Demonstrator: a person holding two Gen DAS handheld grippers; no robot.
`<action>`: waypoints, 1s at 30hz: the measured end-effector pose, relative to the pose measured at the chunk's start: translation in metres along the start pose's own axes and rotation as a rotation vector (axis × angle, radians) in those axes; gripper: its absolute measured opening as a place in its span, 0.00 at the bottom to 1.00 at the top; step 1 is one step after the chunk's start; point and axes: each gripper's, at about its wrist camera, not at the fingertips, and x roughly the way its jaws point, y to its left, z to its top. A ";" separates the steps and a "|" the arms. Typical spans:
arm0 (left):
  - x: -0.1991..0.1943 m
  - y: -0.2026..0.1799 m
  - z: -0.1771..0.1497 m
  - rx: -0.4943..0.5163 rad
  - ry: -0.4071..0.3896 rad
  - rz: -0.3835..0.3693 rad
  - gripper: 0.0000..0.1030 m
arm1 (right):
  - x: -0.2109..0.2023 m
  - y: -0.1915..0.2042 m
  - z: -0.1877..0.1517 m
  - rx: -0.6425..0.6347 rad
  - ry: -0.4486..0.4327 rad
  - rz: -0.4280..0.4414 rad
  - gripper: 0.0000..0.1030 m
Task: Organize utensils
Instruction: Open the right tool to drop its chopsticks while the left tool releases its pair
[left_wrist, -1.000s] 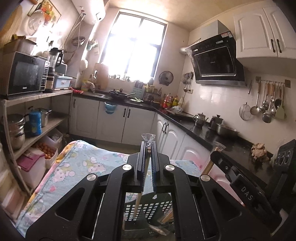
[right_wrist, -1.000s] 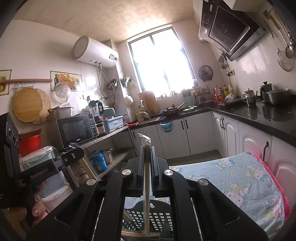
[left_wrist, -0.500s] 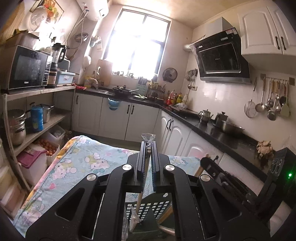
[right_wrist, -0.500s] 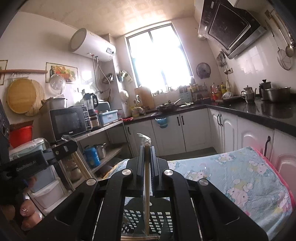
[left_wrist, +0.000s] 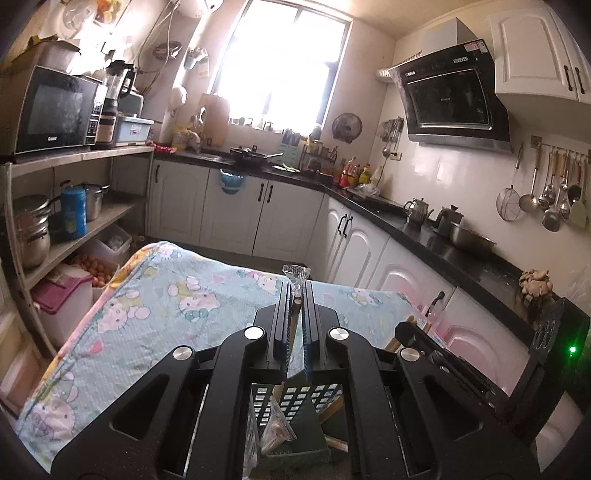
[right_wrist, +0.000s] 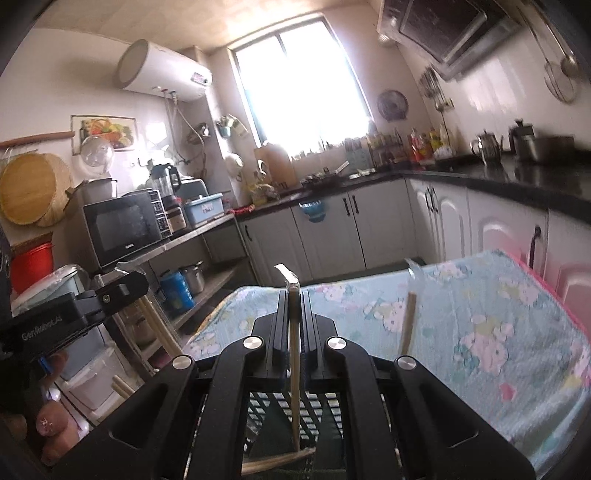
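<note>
From the left wrist camera, the left gripper (left_wrist: 295, 295) has its jaws pressed together on a pair of wrapped chopsticks (left_wrist: 293, 325), whose clear plastic wrapper end fans out just past the fingertips; the sticks slant down between the jaws into the dark slotted utensil basket (left_wrist: 295, 402) directly below; the basket stands on a table under a pale blue cartoon-print cloth (left_wrist: 166, 306); a crumpled clear packet lies inside the basket; at the right edge the right gripper (left_wrist: 410, 326) shows side-on, with wooden stick ends beside its tip.

From the right wrist camera, the right gripper (right_wrist: 294, 295) is clamped on its own wrapped chopsticks (right_wrist: 294, 354), held nearly upright, their lower end reaching down into the same basket (right_wrist: 314, 406); another stick lies across the basket's near side; one more wrapped pair (right_wrist: 408, 321) stands tilted at the right over the cloth (right_wrist: 480, 325); at the left the other gripper (right_wrist: 122, 286) holds slanted sticks, and a hand (right_wrist: 48, 428) grips its handle.
</note>
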 end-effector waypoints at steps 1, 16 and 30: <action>0.001 0.000 -0.002 -0.001 0.004 -0.003 0.01 | 0.000 -0.001 -0.002 0.004 0.012 -0.005 0.06; 0.007 0.010 -0.015 -0.079 0.067 -0.028 0.01 | -0.024 -0.006 -0.017 0.025 0.145 -0.024 0.06; 0.003 0.019 -0.019 -0.138 0.114 -0.028 0.08 | -0.040 -0.009 -0.023 0.059 0.202 -0.010 0.14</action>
